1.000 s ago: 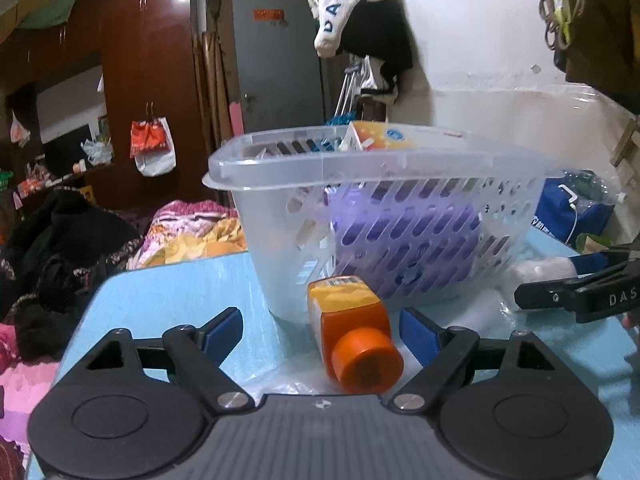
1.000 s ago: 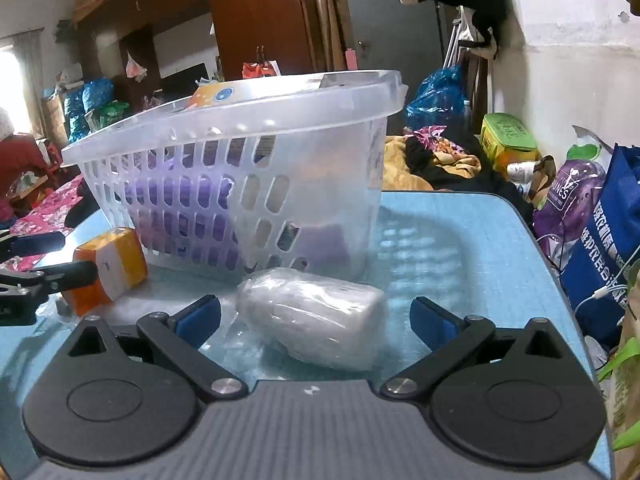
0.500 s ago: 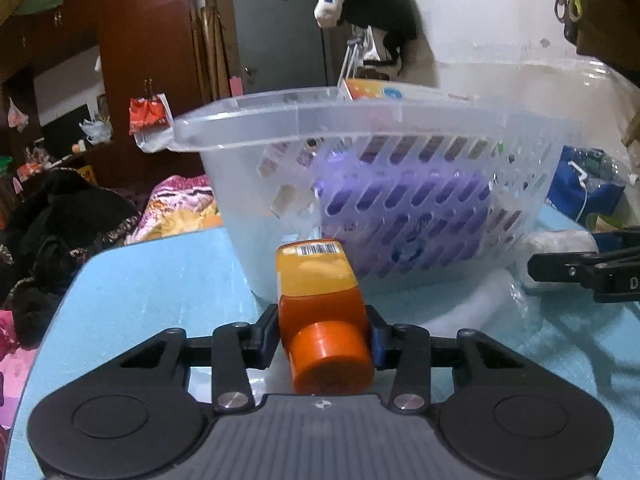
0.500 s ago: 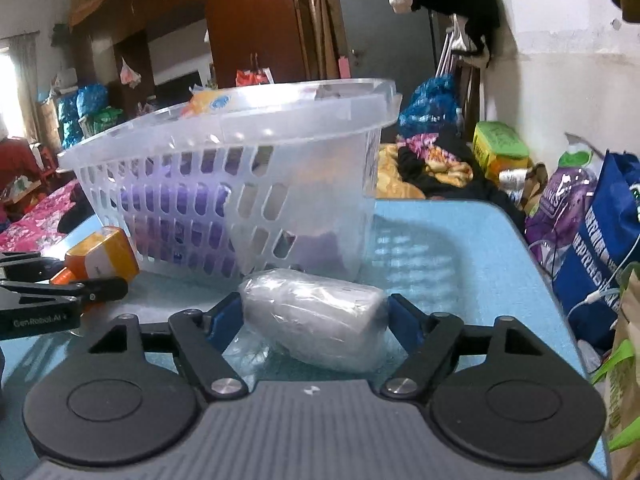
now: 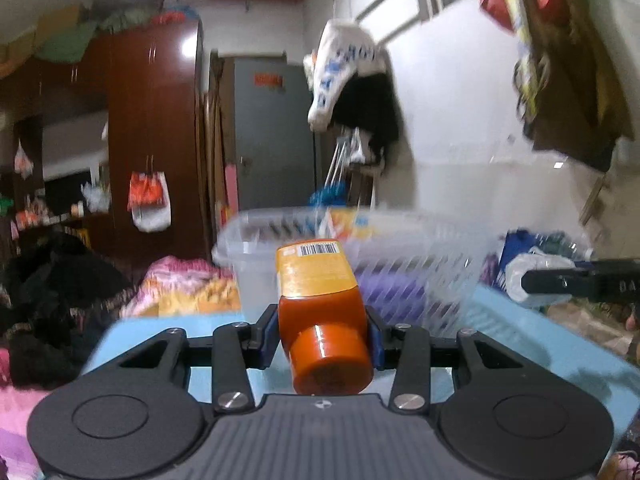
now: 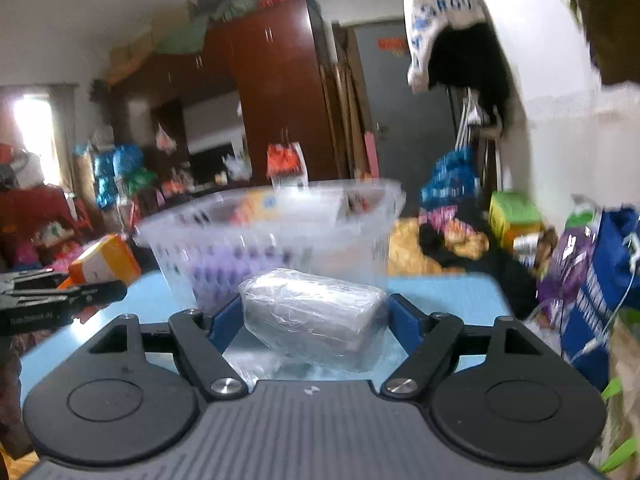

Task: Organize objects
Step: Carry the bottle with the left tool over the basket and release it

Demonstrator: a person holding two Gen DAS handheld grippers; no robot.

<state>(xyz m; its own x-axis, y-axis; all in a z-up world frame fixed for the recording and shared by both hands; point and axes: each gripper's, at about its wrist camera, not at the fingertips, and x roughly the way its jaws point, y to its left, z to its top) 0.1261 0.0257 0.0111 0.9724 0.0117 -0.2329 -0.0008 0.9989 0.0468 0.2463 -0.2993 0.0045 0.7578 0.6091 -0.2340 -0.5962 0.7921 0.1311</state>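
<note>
Between left hand-held gripper (image 5: 323, 330) pads, orange bottle (image 5: 322, 312), barcode label legible

Orange bottle (image 5: 322, 316) (cap toward camera) and wrapped bundle (image 6: 314, 314), both aloft.

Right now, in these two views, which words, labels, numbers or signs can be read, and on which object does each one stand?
"DA": white letters on the right tool's black arm, cut off at the frame edge.
"ROU": blue letters on the white garment hanging on the wall; the rest is blurred.
Barcode on the orange bottle held by the left tool: digits too small.
Red sign on the grey door: blurred.
White print on the left tool's arm: blurred.
</note>
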